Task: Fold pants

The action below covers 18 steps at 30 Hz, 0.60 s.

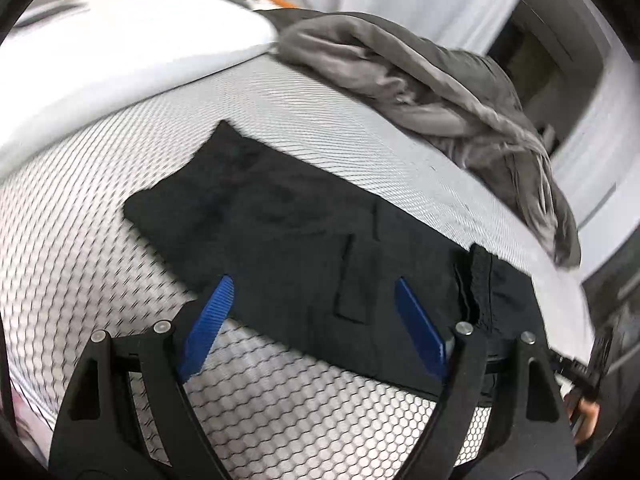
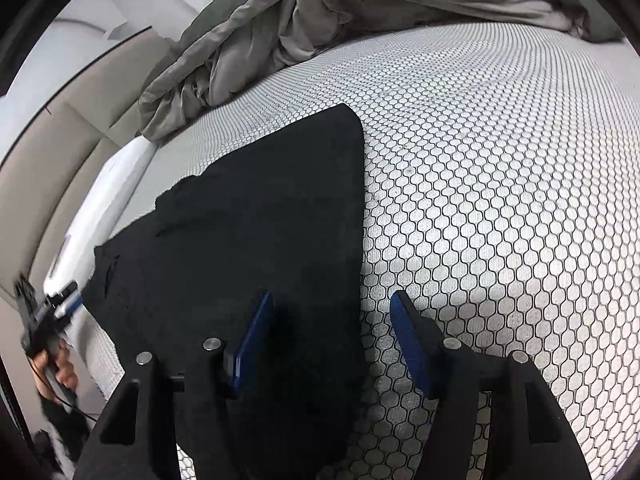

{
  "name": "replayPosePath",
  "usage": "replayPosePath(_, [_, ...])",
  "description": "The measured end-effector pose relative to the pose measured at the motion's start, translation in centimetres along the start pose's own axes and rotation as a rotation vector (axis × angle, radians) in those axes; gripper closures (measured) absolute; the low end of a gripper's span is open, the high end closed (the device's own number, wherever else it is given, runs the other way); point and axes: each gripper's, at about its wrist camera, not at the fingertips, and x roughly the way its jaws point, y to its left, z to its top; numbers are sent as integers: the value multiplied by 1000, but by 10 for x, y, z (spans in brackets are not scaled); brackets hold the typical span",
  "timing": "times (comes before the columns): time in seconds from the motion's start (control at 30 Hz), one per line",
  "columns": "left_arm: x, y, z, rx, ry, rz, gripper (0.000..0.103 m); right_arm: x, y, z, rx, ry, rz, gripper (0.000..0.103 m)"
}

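- Black pants (image 1: 296,236) spread flat on a mattress (image 2: 500,208) covered in honeycomb mesh, seemingly folded lengthwise already, waistband end toward the right in the left wrist view.
- Left hand-held gripper (image 1: 314,300) spread wide and holding nothing, poised at the near long edge, blue pads (image 1: 212,320) straddling the pocket area.
- Right hand-held gripper (image 2: 332,320) likewise spread and empty, straddling one straight long edge: left pad over black cloth, right pad over bare mesh.
- Long axis running straight away from the right hand-held gripper, crosswise before the left one.
- Both close over the cloth; right judged better lined up to pinch an edge.
- Grey duvet (image 2: 320,12) bunched well beyond, white pillow (image 1: 120,52) near the far end.
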Motion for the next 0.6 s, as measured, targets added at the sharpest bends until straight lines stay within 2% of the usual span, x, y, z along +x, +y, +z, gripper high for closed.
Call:
replayPosePath(0.1, [7, 23, 0, -108, -4, 31, 22, -4, -2, -3, 4, -10, 16, 40])
replayPosePath(0.13, [14, 33, 2, -161, 10, 35, 22, -5, -2, -5, 0, -12, 17, 40])
replayPosePath(0.23, [34, 44, 4, -230, 67, 33, 22, -10, -3, -11, -8, 0, 14, 40])
replayPosePath(0.47, [20, 34, -18, -213, 100, 25, 22, -23, -9, -24, -21, 1, 7, 39])
replayPosePath(0.53, [23, 30, -17, -194, 91, 32, 22, -24, -13, -25, -12, 1, 6, 39])
replayPosePath(0.6, [34, 32, -9, -220, 79, 35, 22, -24, -14, -24, -5, 2, 5, 39])
